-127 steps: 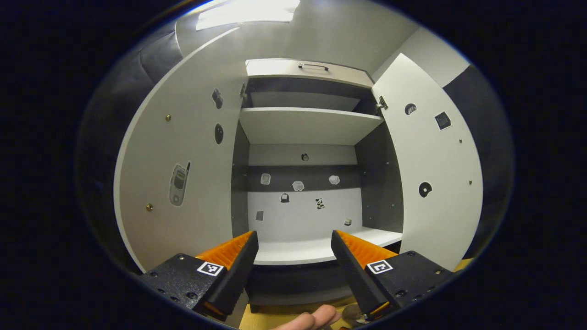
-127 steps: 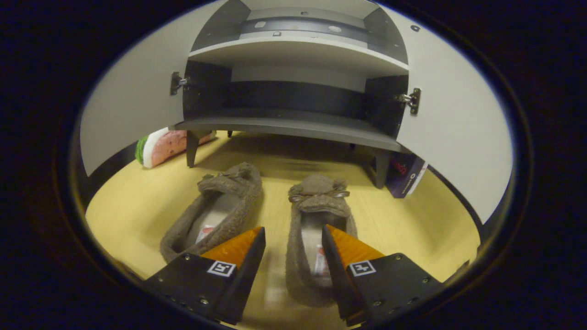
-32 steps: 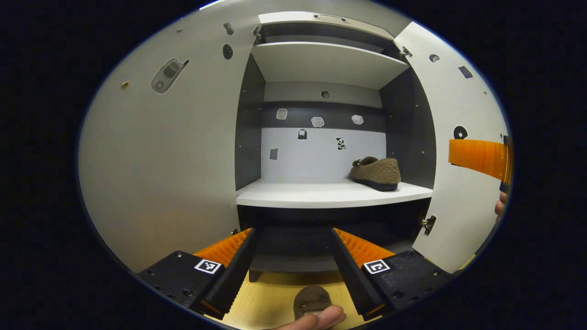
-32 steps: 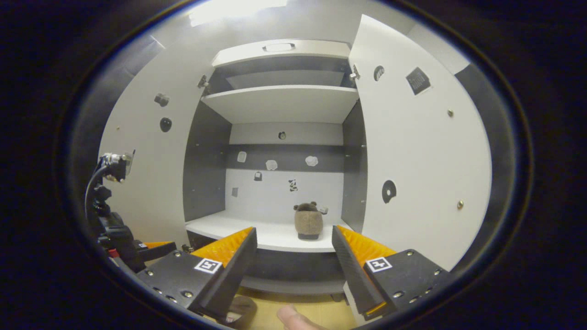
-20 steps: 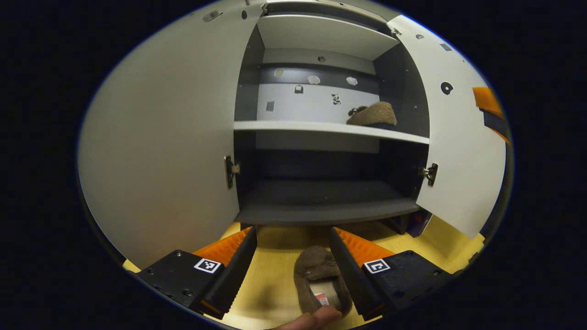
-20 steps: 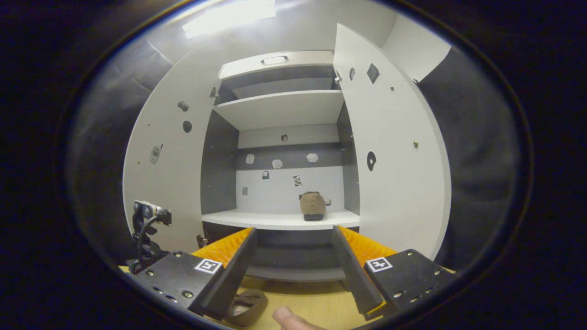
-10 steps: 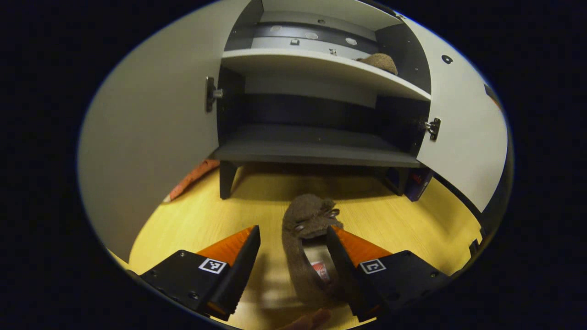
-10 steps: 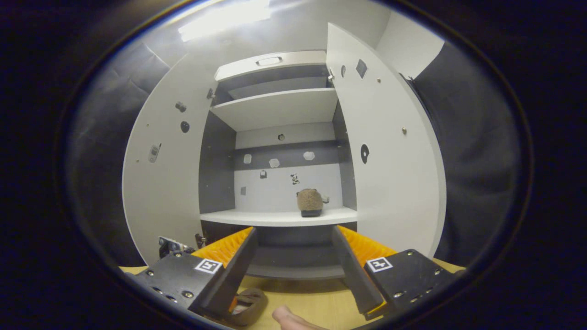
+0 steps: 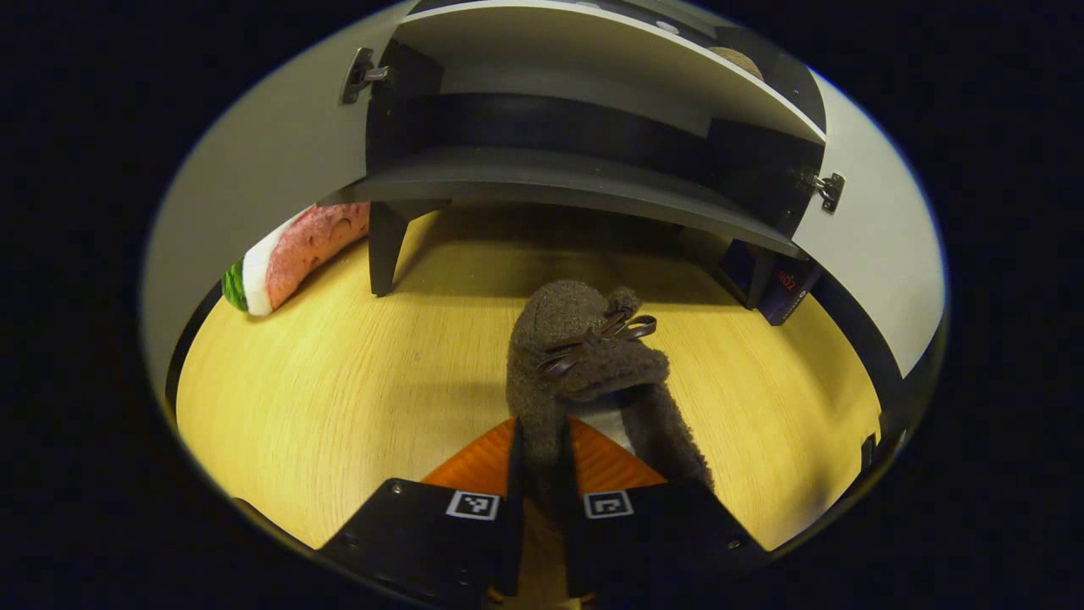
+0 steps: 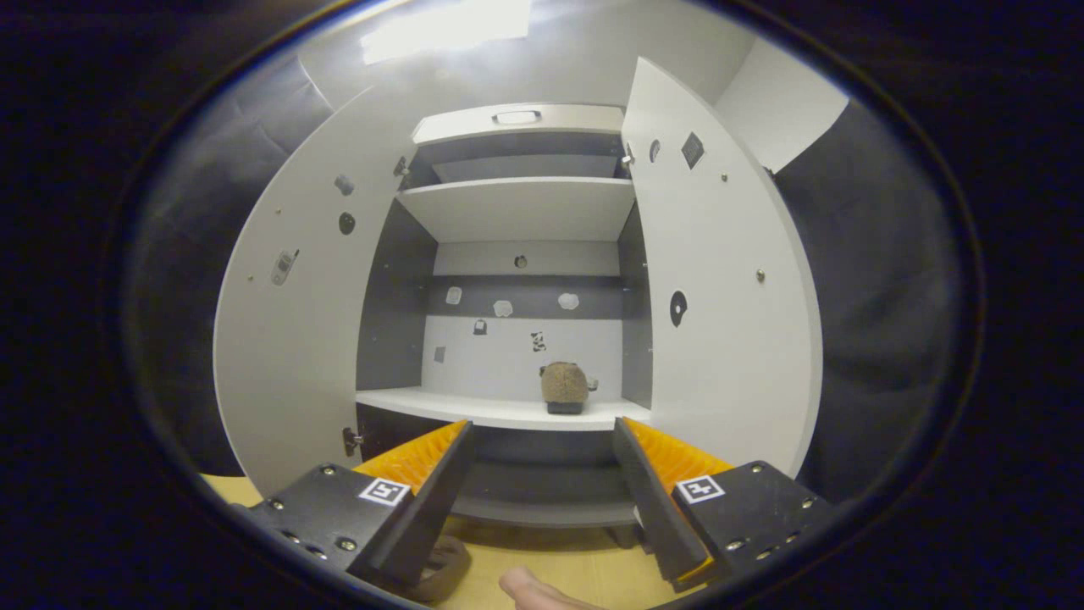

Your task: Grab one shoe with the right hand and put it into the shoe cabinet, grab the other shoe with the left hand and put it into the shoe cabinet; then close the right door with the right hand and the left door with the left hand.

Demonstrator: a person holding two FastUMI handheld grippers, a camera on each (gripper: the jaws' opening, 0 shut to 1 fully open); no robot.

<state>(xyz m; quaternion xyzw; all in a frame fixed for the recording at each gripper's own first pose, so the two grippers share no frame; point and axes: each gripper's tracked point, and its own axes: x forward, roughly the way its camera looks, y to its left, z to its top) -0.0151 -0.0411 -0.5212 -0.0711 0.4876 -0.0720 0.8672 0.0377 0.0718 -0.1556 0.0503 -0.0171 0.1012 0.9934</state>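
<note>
Left tongs (image 9: 542,474) pinch floor shoe's (image 9: 584,364) side wall; right tongs (image 10: 542,474) gape

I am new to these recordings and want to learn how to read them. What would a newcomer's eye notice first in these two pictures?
In the left gripper view, the left gripper is shut on the side wall of a brown fuzzy shoe on the yellow floor, in front of the shoe cabinet. In the right gripper view, the right gripper is open and faces the cabinet, whose two doors stand wide open. The other shoe sits on the white middle shelf, towards its right.
</note>
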